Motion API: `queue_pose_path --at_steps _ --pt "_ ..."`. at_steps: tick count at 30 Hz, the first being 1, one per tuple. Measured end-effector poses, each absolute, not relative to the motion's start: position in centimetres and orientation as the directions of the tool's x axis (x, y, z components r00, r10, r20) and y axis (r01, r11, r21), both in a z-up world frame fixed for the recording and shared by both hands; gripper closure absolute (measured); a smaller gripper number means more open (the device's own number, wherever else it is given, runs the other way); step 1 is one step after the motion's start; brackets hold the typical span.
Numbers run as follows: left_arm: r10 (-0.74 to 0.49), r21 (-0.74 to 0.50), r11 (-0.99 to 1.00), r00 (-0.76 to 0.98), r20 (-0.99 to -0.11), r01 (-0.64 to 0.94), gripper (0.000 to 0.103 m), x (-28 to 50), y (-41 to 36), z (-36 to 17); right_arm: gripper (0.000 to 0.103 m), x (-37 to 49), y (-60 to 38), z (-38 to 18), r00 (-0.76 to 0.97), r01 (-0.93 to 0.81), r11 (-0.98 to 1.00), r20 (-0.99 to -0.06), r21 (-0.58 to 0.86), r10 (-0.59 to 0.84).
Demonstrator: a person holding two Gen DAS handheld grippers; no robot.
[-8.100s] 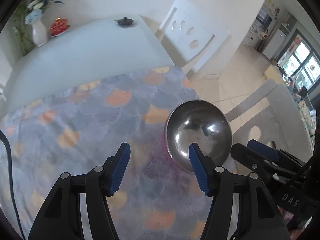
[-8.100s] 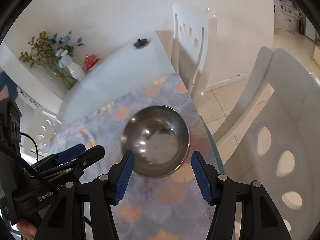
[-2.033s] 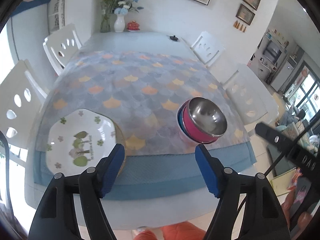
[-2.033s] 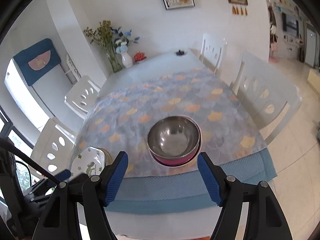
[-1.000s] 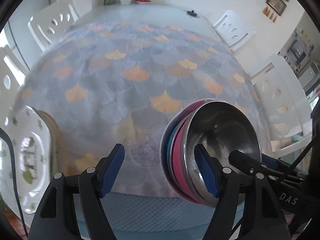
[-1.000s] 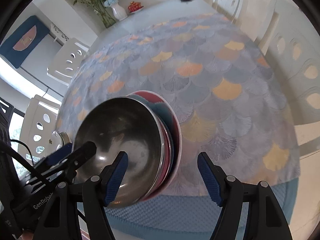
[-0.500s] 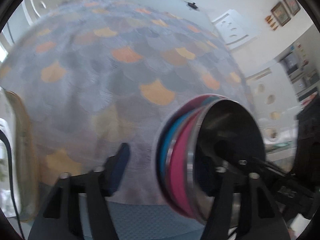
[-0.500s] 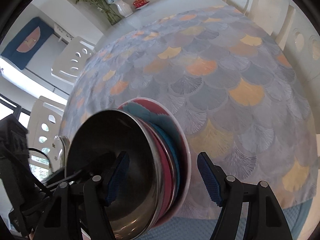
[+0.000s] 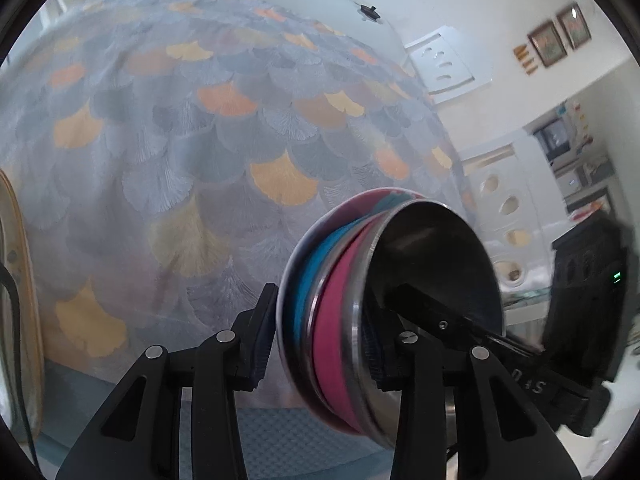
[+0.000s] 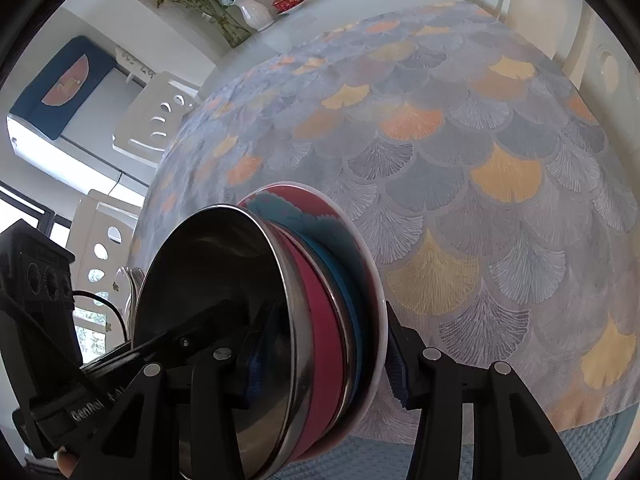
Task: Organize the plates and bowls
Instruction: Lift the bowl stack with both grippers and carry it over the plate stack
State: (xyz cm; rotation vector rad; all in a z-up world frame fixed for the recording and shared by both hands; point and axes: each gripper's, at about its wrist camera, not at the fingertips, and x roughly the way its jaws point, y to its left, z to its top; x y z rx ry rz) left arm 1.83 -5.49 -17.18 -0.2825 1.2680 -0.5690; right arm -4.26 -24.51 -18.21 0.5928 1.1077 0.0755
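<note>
A stack of a steel bowl, a pink bowl, a blue bowl and a white-rimmed plate sits near the table's front edge. My left gripper is shut on the stack, one finger under the plate, the other inside the steel bowl. My right gripper is shut on the same stack from the other side, one finger inside the steel bowl, the other under the plate.
The patterned tablecloth covers the table. The edge of another plate lies at the far left. White chairs stand around the table. A vase of flowers and a red dish stand at the far end.
Both grippers have moved down and in onto the bowl stack and closed on its edges from opposite sides. The stack now looks tilted between them.
</note>
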Motion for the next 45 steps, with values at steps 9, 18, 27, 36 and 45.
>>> queue_pose_path --at_steps 9,18,27,36,45 --pt "-0.494 -0.43 0.858 0.227 -0.839 0.28 0.066 1.2 -6.4 -17.1 0.056 -4.6 -25.6 -19.2 0.499 0.233 0.787 -0.765 0.572 0.407" --pt "-0.509 -0.443 0.855 0.273 -0.817 0.269 0.071 0.4 -5.6 -14.7 0.055 -5.1 -25.2 -17.2 0.519 0.204 0.822 -0.771 0.532 0.37" --pt "-0.468 -0.403 0.884 0.445 -0.764 0.237 0.071 -0.7 -1.6 -7.5 0.055 -4.6 -22.1 -10.7 0.571 0.147 0.822 -0.726 0.551 0.385" --pt "-0.366 -0.339 0.928 0.557 -0.745 0.156 0.072 -1.1 9.3 -3.5 0.055 -2.3 -10.8 -6.0 0.568 0.005 0.839 -0.692 0.544 0.445" --pt "-0.308 -0.313 0.946 0.519 -0.797 0.082 0.072 0.6 20.1 -6.2 0.055 0.6 1.7 -9.7 0.468 0.007 0.826 -0.732 0.564 0.496"
